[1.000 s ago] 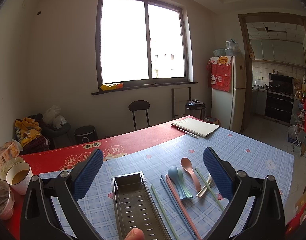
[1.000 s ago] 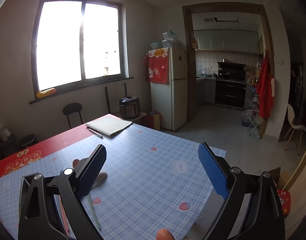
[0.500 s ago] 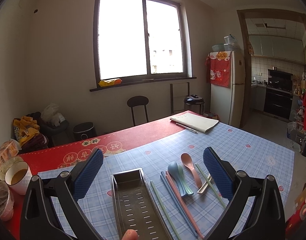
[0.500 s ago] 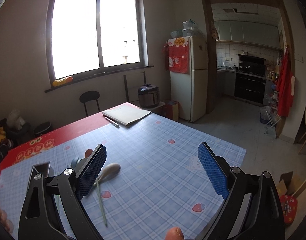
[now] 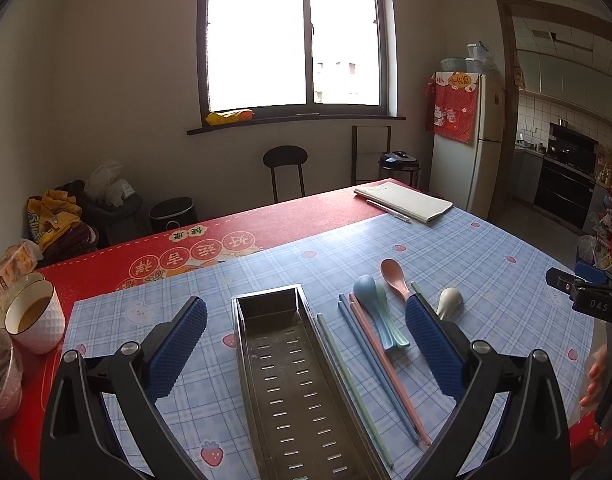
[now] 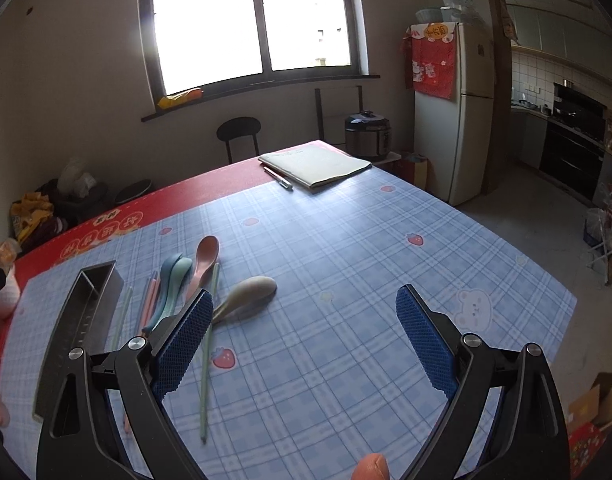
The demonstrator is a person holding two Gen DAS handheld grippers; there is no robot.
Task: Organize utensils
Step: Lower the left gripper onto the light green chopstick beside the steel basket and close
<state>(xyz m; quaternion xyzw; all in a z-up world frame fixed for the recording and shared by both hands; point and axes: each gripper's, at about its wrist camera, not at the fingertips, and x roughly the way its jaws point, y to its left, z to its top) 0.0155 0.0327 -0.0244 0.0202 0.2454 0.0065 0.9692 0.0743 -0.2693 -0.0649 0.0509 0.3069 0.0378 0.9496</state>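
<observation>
A perforated metal tray [image 5: 290,380] lies lengthwise on the blue checked tablecloth, and my left gripper [image 5: 306,312] hovers open above its far end with nothing between its fingers. Right of the tray lie green [image 5: 346,376], blue [image 5: 370,360] and pink chopsticks [image 5: 386,368]. Beyond them are a blue spoon [image 5: 364,286], a pink spoon [image 5: 392,270] and a beige spoon [image 5: 450,300]. My right gripper [image 6: 306,300] is open over bare cloth. Its left finger sits just in front of the beige spoon [image 6: 254,288] and a green chopstick [image 6: 205,380]. The tray [image 6: 78,320] is at the left.
A white cup of brown liquid [image 5: 36,320] stands at the table's left edge on the red mat. A notebook [image 6: 318,166] with a pen lies at the far end. The table's right edge drops to the floor, and a stool [image 5: 284,160] stands behind.
Both grippers have tilted down toward the table. The right one has swung left, so the spoons, chopsticks and tray now show in its view. Both stay open.
</observation>
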